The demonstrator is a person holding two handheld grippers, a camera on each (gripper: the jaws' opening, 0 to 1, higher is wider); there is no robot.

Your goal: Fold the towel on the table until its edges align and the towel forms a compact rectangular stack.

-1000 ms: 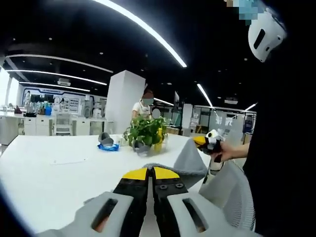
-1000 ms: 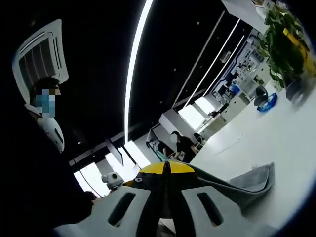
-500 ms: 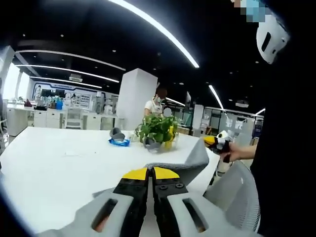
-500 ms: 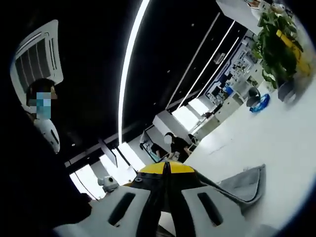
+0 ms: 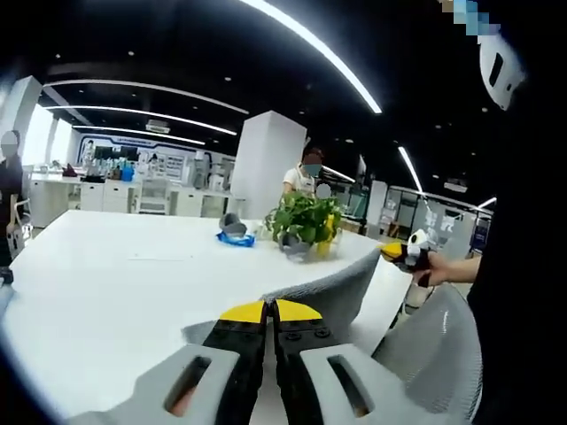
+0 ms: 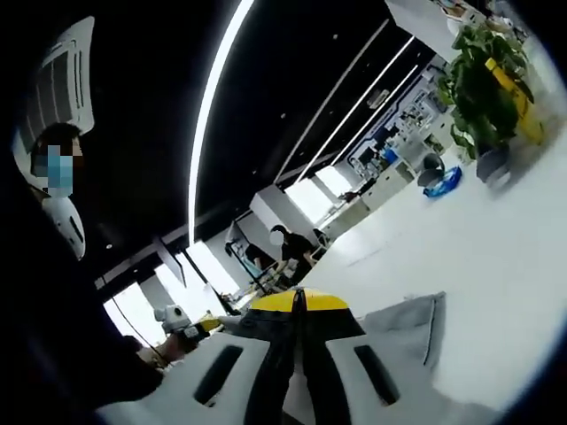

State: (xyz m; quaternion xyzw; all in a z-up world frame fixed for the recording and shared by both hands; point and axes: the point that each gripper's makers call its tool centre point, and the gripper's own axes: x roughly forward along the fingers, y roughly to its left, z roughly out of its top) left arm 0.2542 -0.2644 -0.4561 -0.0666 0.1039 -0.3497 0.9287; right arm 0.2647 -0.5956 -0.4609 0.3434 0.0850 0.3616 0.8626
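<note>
A grey towel [image 5: 330, 289] is held up over the white table [image 5: 115, 292], stretched between the two grippers. My left gripper [image 5: 270, 311] is shut on one towel edge, with the cloth running from its yellow tips towards the right. At the far end of that stretch, my right gripper [image 5: 406, 255] sits in a person's hand. In the right gripper view, my right gripper [image 6: 298, 300] is shut on the towel [image 6: 406, 322], which hangs to the right above the table [image 6: 496, 257]. The left gripper [image 6: 188, 330] appears at the lower left there.
A potted green plant [image 5: 304, 225] [image 6: 481, 87] and a blue and grey object [image 5: 234, 234] [image 6: 440, 180] stand at the far side of the table. A grey mesh chair [image 5: 436, 354] sits at the near right. People stand in the background.
Both views have swung, showing more tabletop. The towel stays held by both grippers and now hangs lower and more stretched between them.
</note>
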